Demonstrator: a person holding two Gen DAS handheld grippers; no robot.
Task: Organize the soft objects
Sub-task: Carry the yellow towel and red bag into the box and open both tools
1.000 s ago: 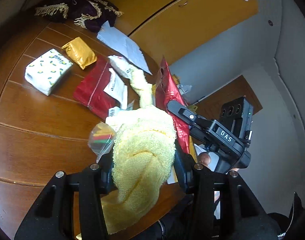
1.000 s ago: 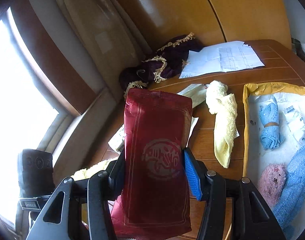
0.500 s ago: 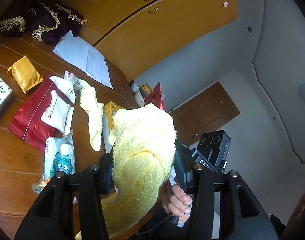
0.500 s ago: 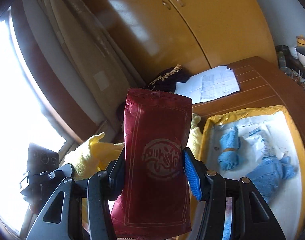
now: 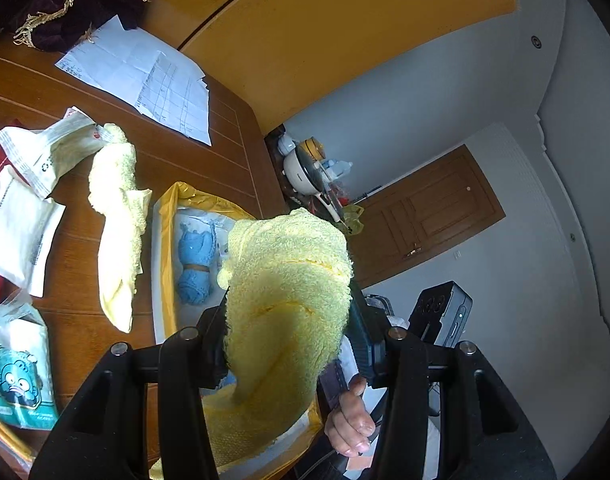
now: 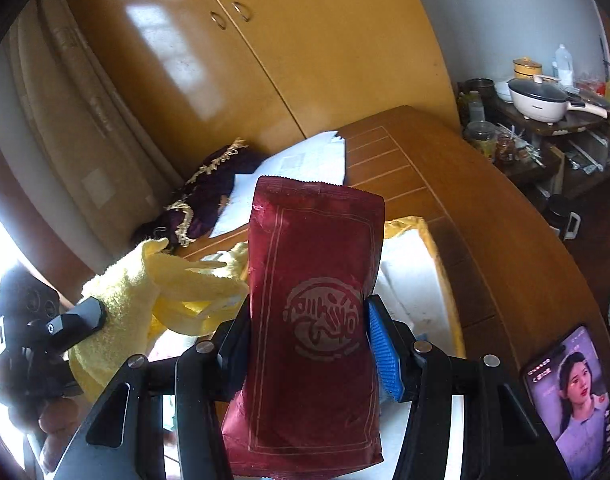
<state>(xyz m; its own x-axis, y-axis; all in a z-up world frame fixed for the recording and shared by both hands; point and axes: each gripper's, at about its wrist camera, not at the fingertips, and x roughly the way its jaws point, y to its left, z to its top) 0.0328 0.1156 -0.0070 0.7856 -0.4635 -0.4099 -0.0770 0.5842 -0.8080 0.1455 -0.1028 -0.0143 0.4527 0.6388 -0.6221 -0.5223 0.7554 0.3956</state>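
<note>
Pale yellow towel (image 5: 285, 300); dark red pouch (image 6: 317, 320) with a faded round emblem; sky-blue cloth (image 5: 195, 264) in a yellow-rimmed white tray (image 5: 165, 248).

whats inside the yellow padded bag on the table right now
In the left wrist view, the open yellow padded bag holds a rolled light-blue knitted cloth. The fluffy yellow towel clamped in the left tool covers the bag's nearer half, so anything there is hidden.
</note>
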